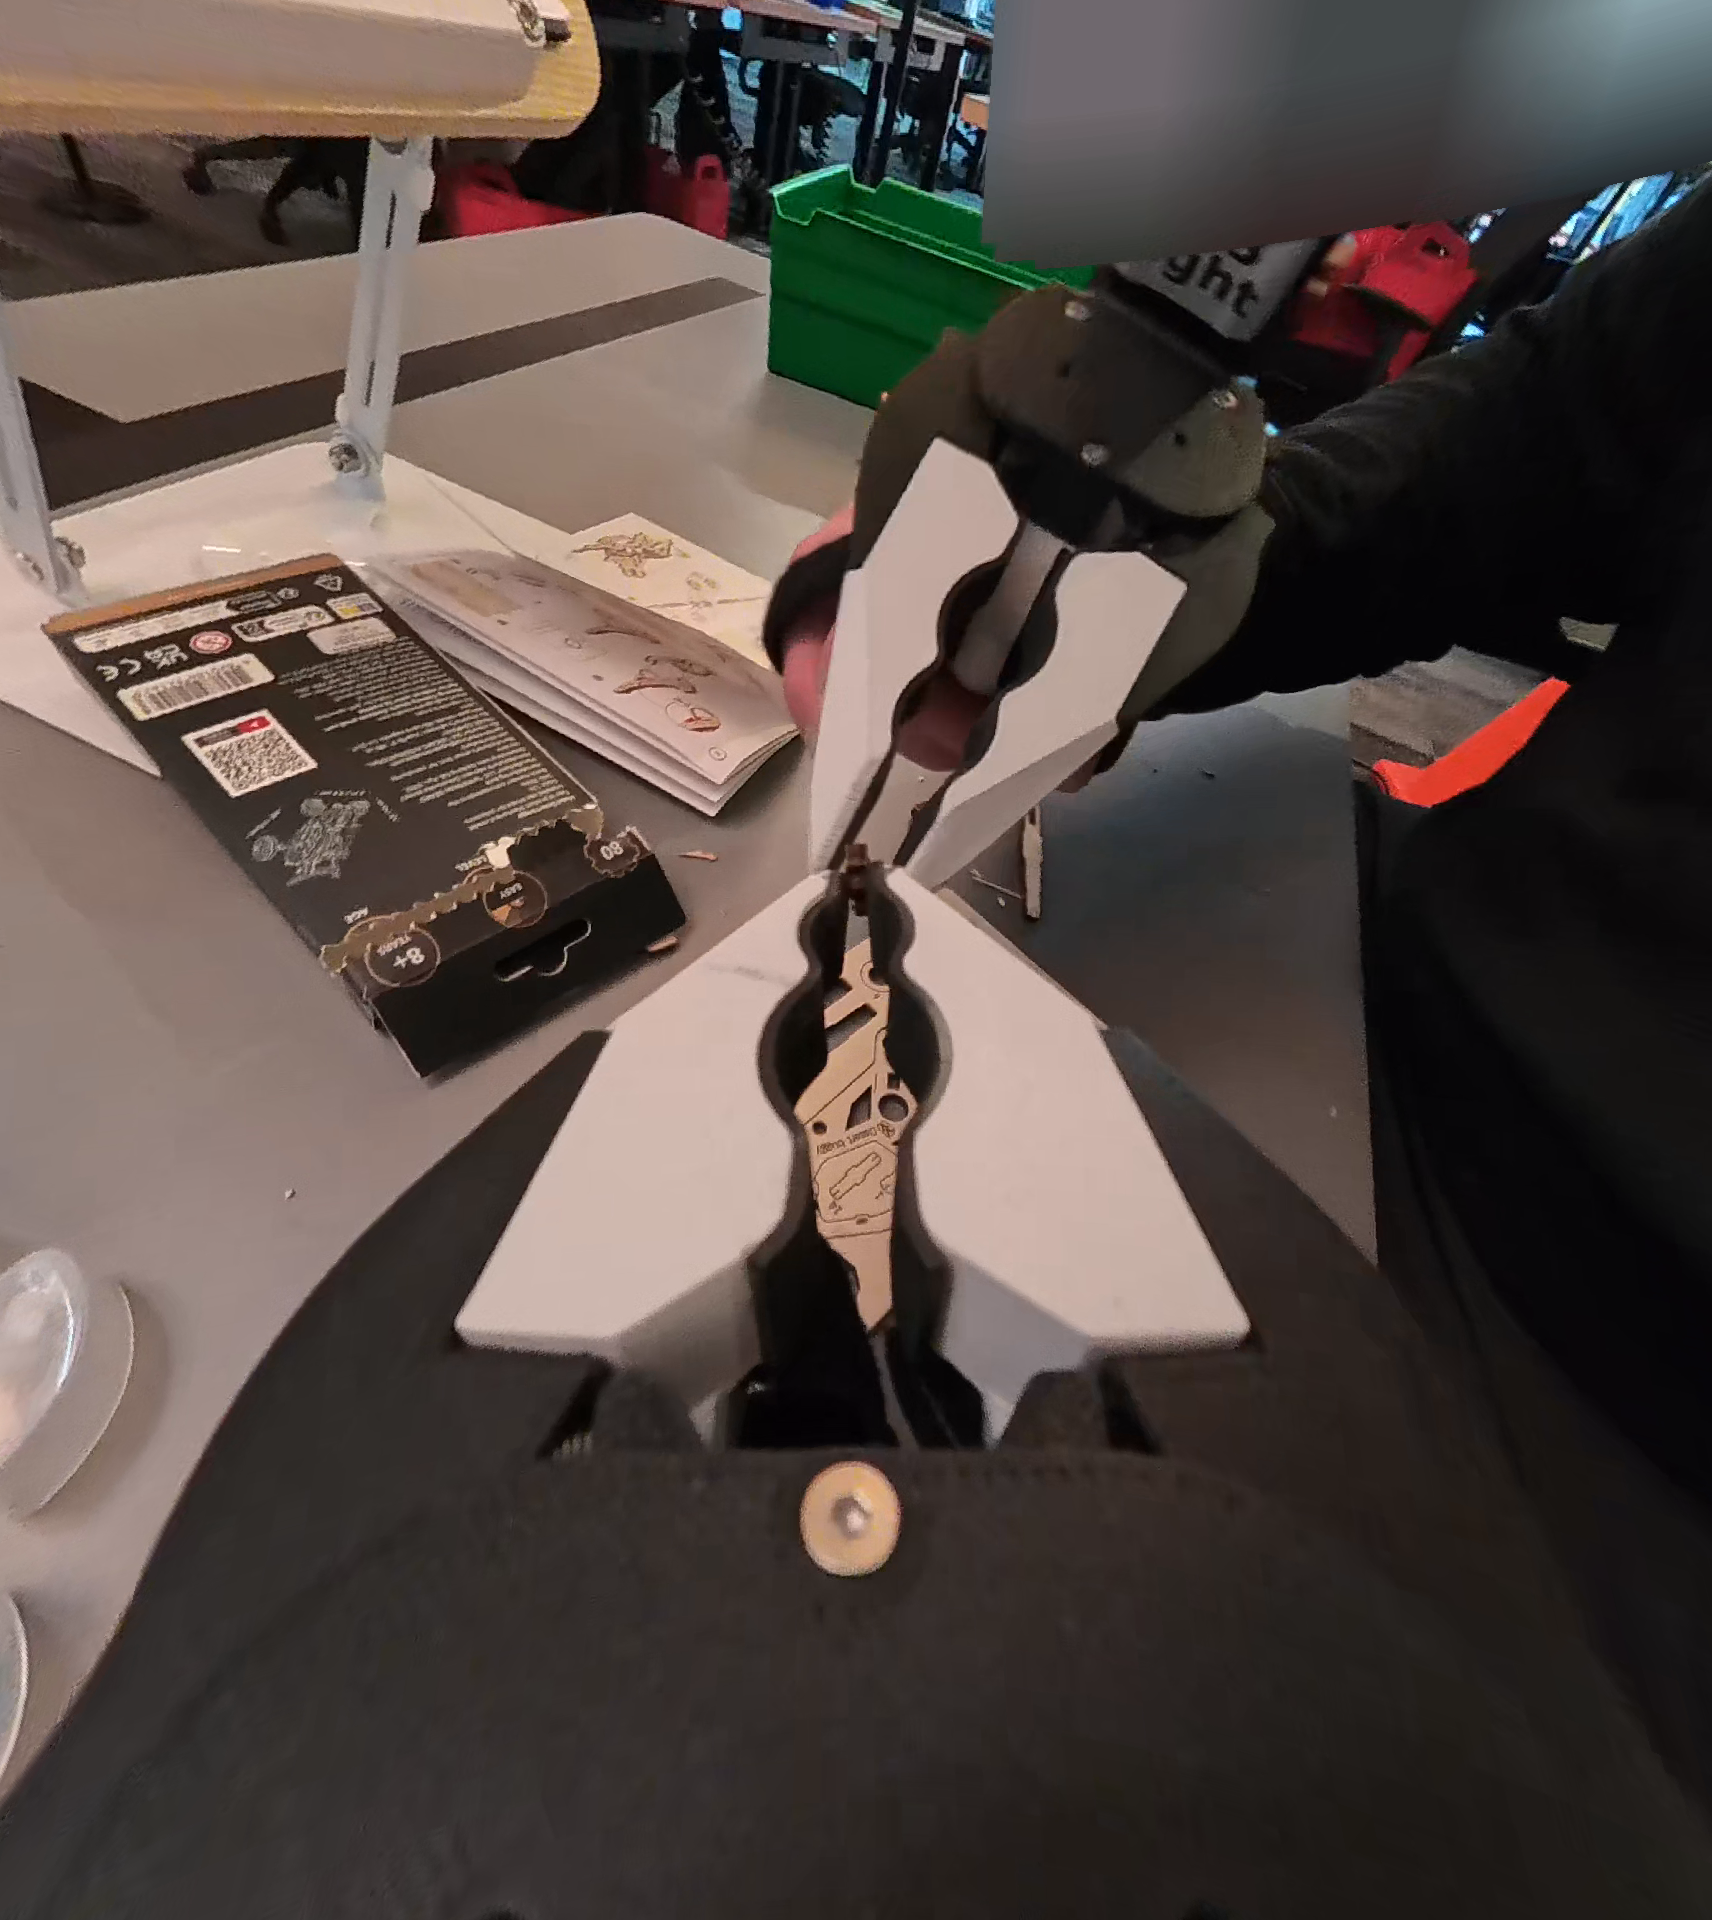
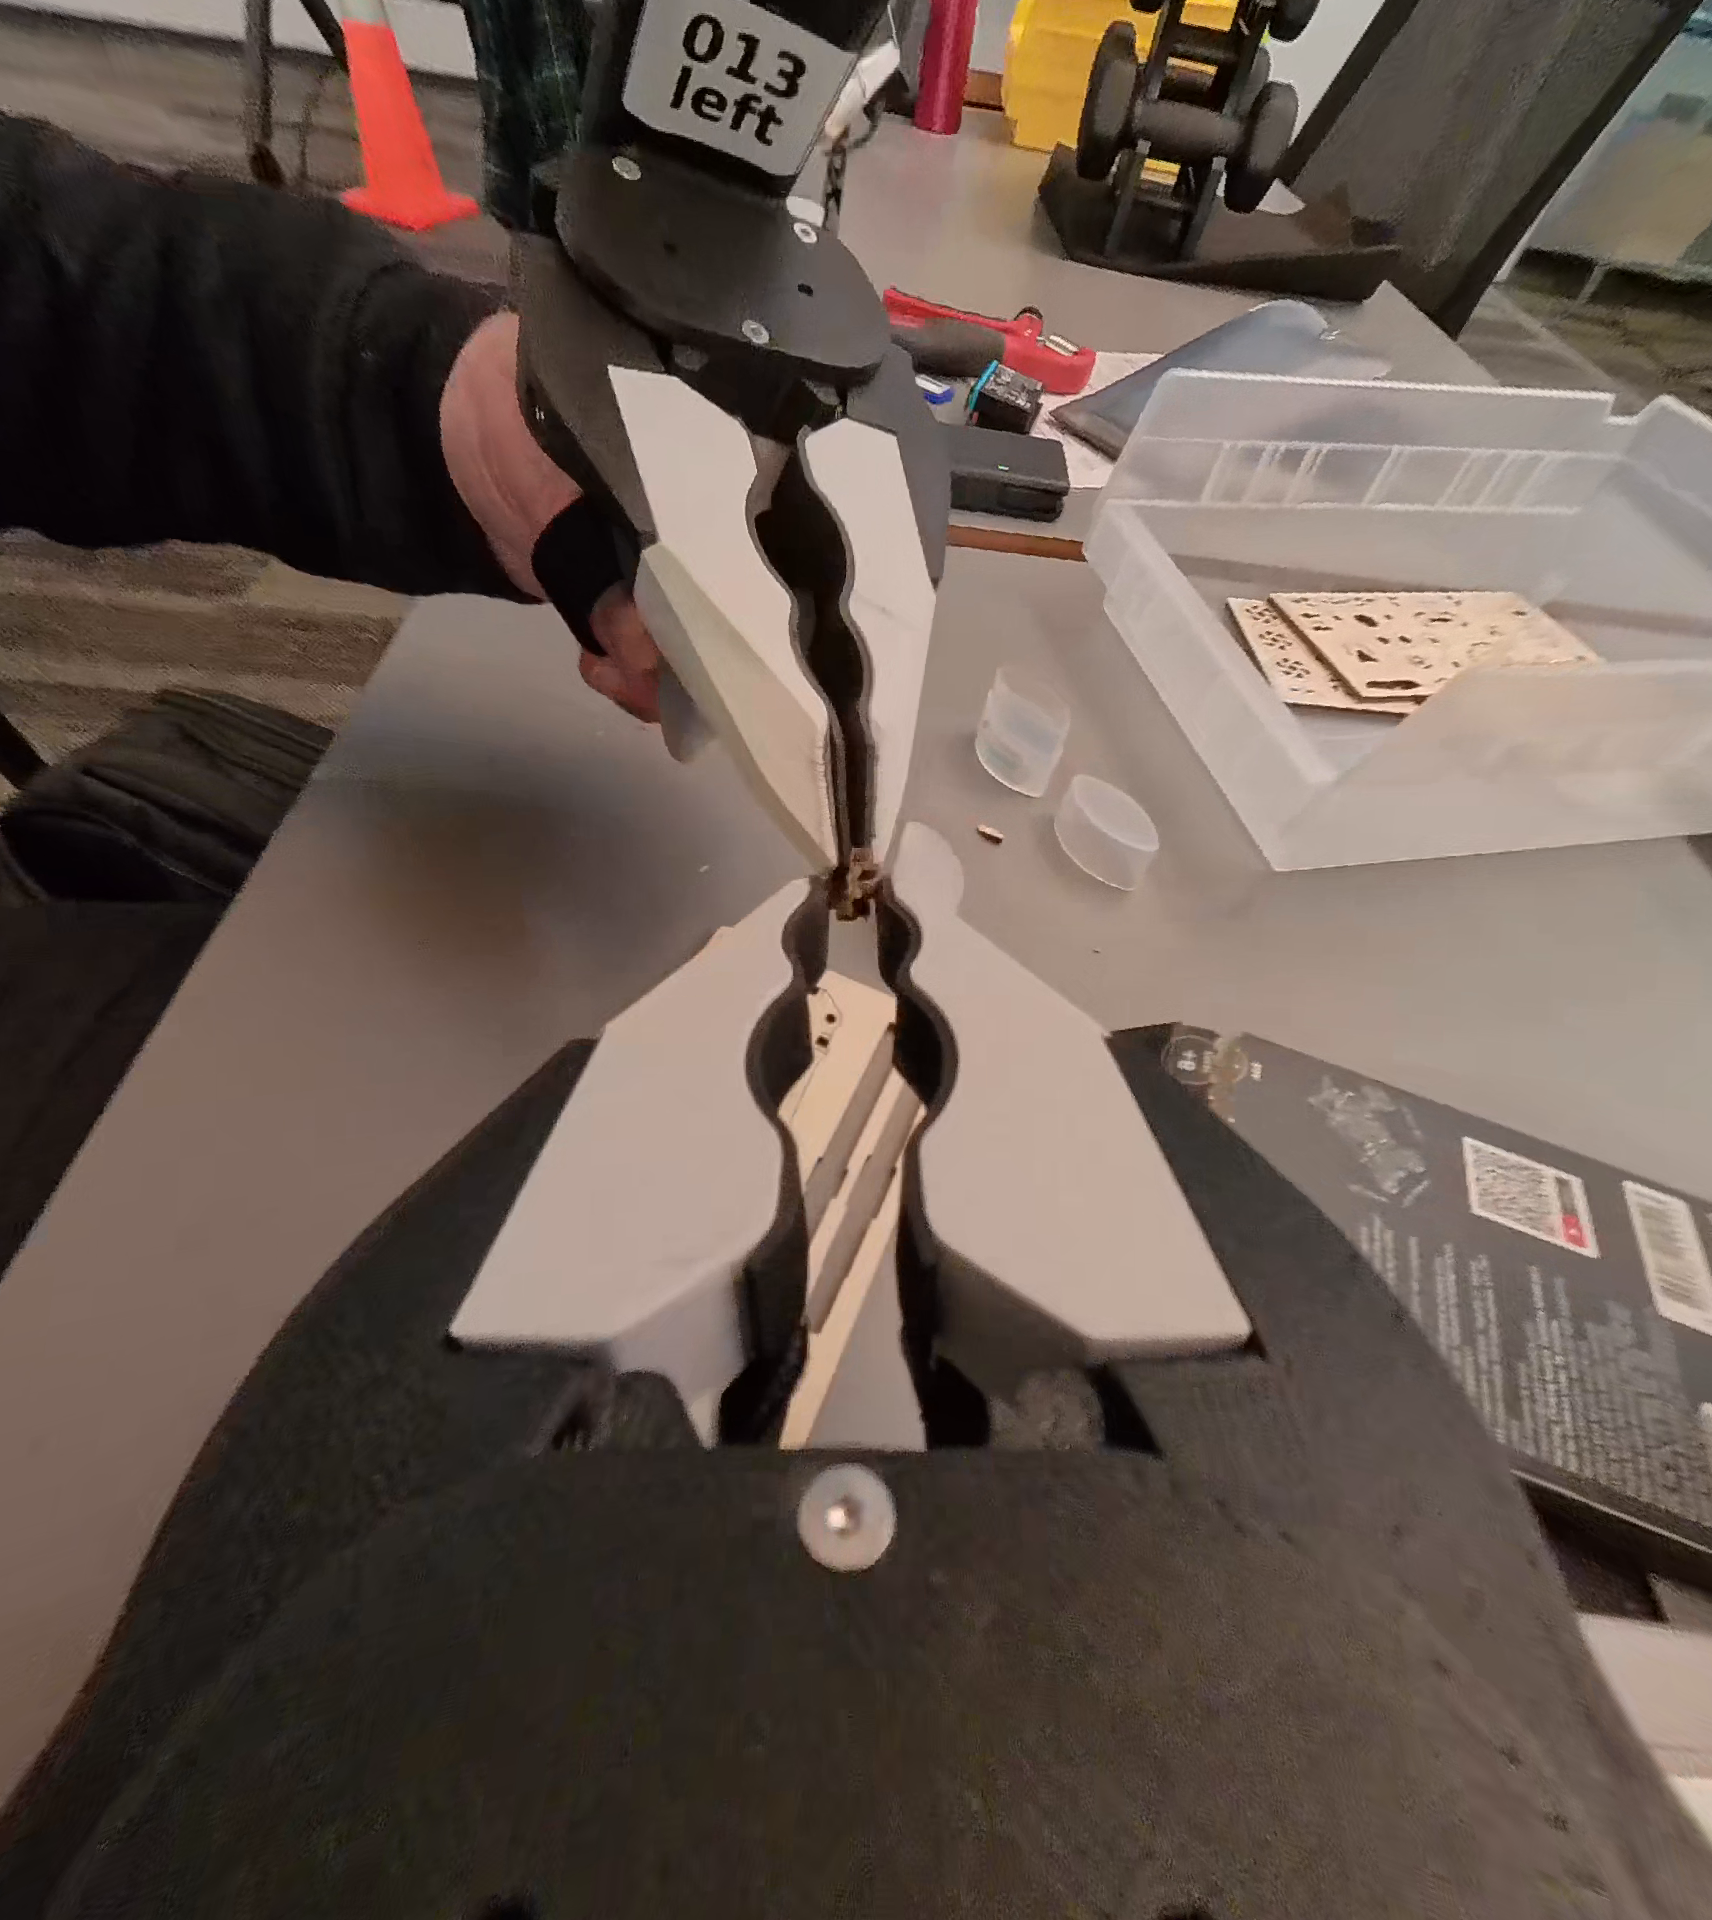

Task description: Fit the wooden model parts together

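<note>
Tip to tip above the surface [image 2: 436,831] | left gripper [image 1: 847,883] clenched on a wooden plate [image 1: 857,1122], right gripper [image 2: 847,894] clenched on a wooden strip [image 2: 847,1143] | small wooden piece [image 2: 852,883] pinched between (owner unclear) | long axes roughly collinear

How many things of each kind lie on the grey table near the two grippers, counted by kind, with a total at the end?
Black packaging card: 1
Instruction booklet: 1
Small clear round cups: 2
Clear plastic tray: 1
Punched wooden sheets, in the tray: 2
Total: 7
</note>
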